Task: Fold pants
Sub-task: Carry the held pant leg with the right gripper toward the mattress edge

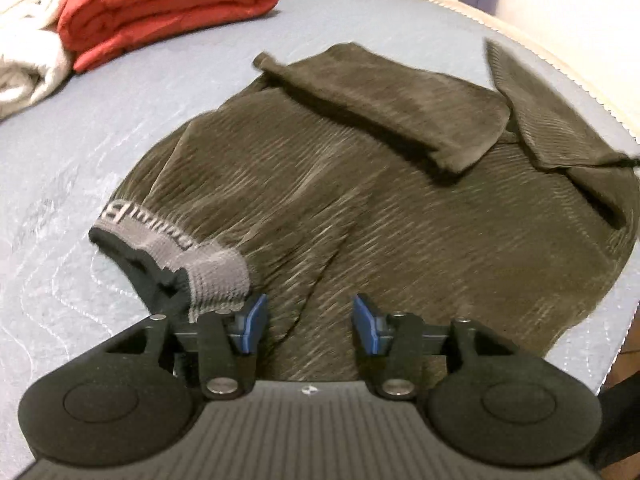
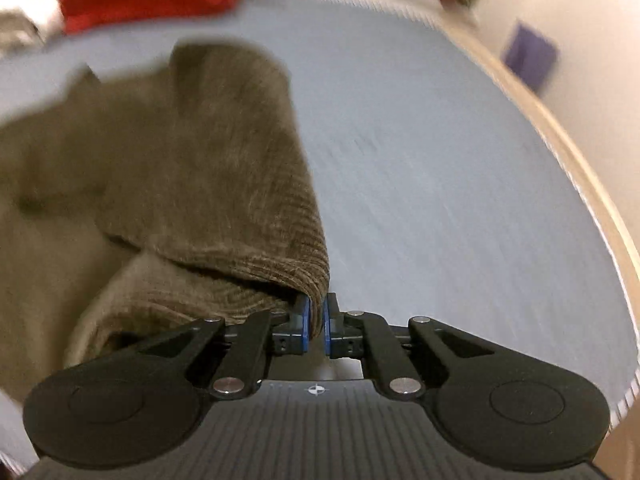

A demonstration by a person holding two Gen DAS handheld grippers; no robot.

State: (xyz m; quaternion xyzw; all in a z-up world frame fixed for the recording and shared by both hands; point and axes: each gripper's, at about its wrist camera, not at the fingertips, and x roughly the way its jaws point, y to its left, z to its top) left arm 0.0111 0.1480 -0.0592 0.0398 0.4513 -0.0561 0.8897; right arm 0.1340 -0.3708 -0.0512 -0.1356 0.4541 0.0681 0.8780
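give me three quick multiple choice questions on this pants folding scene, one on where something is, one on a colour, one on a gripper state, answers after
1. Where does the folded red blanket lie on the mattress?
A. on top of the pants
B. at the far left, next to a white blanket
C. between the left gripper's fingers

2. What colour is the waistband of the brown pants?
A. grey
B. yellow
C. red

3. What is the right gripper doing?
A. open over bare mattress
B. shut on the red blanket
C. shut on an edge of the pants

Answers: 1 B, the red blanket sits beside the white blanket, apart from the pants. 2 A, a grey knit band with lettering edges the pants. 3 C, brown cloth is pinched between its fingers, while the left gripper is open.
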